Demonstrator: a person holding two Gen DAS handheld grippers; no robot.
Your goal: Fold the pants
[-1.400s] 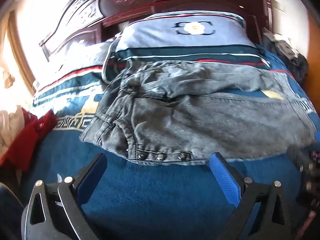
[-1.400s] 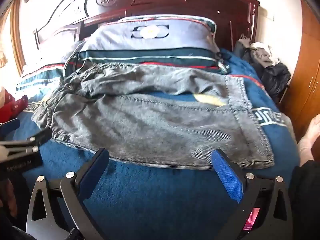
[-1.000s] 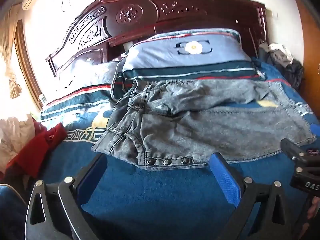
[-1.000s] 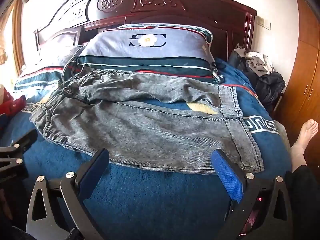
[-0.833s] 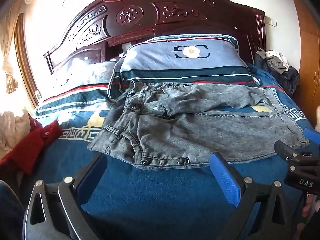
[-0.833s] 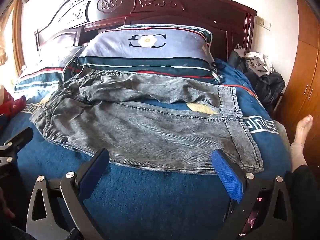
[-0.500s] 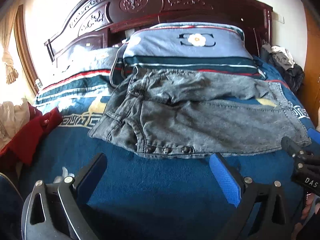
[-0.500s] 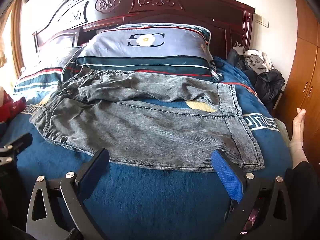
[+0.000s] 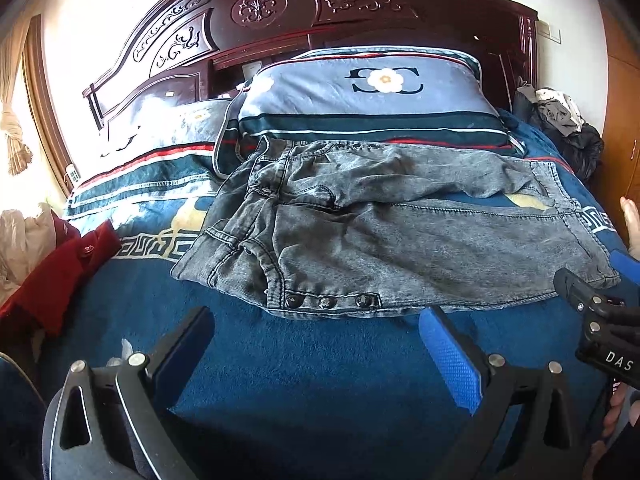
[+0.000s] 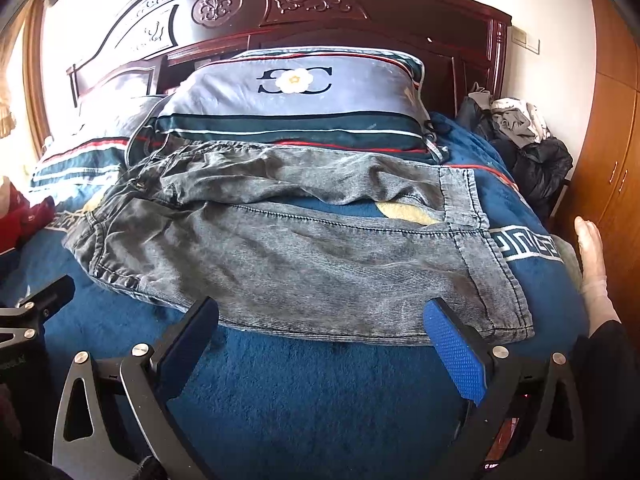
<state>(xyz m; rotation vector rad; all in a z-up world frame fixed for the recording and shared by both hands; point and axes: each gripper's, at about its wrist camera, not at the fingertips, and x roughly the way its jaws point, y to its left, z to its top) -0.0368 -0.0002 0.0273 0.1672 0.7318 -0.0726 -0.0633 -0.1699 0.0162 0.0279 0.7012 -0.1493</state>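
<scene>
Grey washed denim pants (image 9: 392, 240) lie across a blue bed cover, waist to the left, leg ends to the right, one leg lying over the other. They also show in the right wrist view (image 10: 288, 248). My left gripper (image 9: 316, 344) is open and empty, just short of the buttoned waist edge. My right gripper (image 10: 320, 336) is open and empty, its tips at the near edge of the pants toward the leg hem. The right gripper also shows at the right edge of the left wrist view (image 9: 600, 320).
A blue bed cover (image 9: 320, 380) is under everything. Pillows (image 9: 368, 96) lean on a carved dark headboard (image 9: 360, 8). A red garment (image 9: 52, 276) lies at the left. Dark clothes (image 10: 528, 152) are piled at the right by a wooden wardrobe (image 10: 612, 120). A bare foot (image 10: 592, 256) is at the right.
Both grippers stay open and empty. The views shifted slightly, first back from the pants and then a little closer; the pants have not moved.
</scene>
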